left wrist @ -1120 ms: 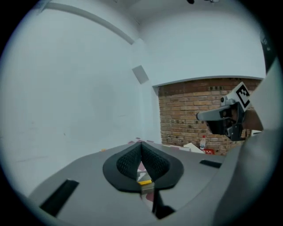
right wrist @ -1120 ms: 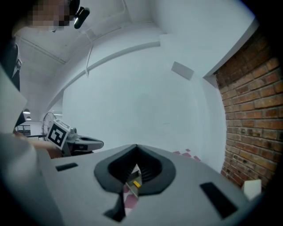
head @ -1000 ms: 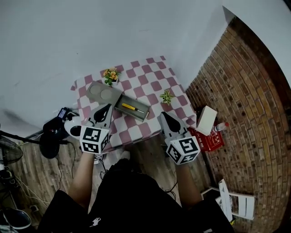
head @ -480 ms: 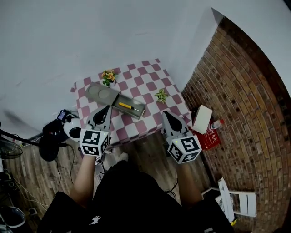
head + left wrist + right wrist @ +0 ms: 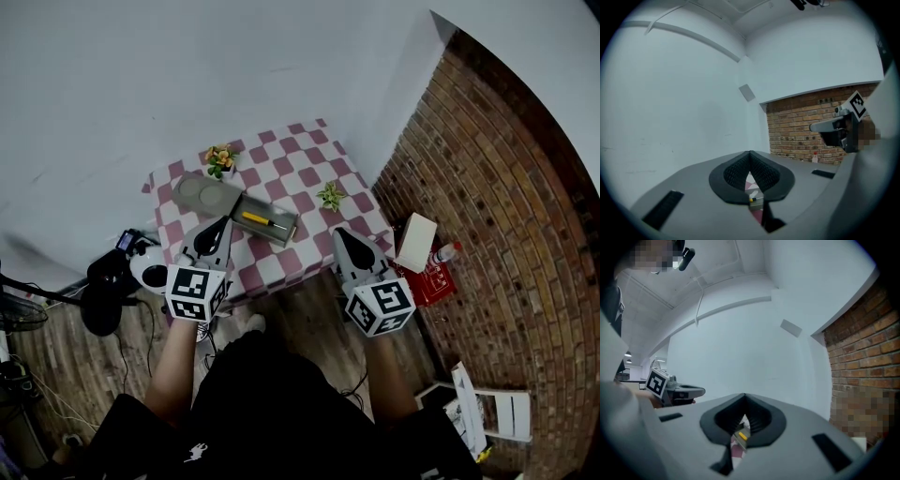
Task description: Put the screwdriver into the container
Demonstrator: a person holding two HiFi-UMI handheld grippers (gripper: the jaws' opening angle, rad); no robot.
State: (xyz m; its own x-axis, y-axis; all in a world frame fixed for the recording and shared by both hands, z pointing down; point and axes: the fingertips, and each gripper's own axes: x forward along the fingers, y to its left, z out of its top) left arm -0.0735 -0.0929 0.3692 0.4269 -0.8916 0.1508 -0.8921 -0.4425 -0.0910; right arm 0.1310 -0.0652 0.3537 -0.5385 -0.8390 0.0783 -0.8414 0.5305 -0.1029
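The yellow-handled screwdriver (image 5: 260, 220) lies inside the open grey container (image 5: 283, 231) on the pink-and-white checkered table (image 5: 309, 159). My left gripper (image 5: 219, 225) hangs over the table's near left edge, just short of the container, jaws shut and empty. My right gripper (image 5: 340, 236) hovers at the near right edge, also shut with nothing in it. In the left gripper view the closed pads (image 5: 761, 172) leave a slit that shows the screwdriver (image 5: 752, 199). Below the right gripper (image 5: 743, 401), the right gripper view shows the screwdriver's yellow handle (image 5: 742, 437).
A pot of orange flowers (image 5: 223, 157) and a small green plant (image 5: 330, 196) stand on the table. A brick wall (image 5: 487, 187) rises at the right, with a white box (image 5: 415, 242), a bottle (image 5: 445, 253) and a red case (image 5: 433, 286) at its foot. Black gear (image 5: 101, 291) sits on the floor at left.
The table has shifted a little up and left in the head view. Both grippers stay shut in about the same place, and the screwdriver still lies in the container.
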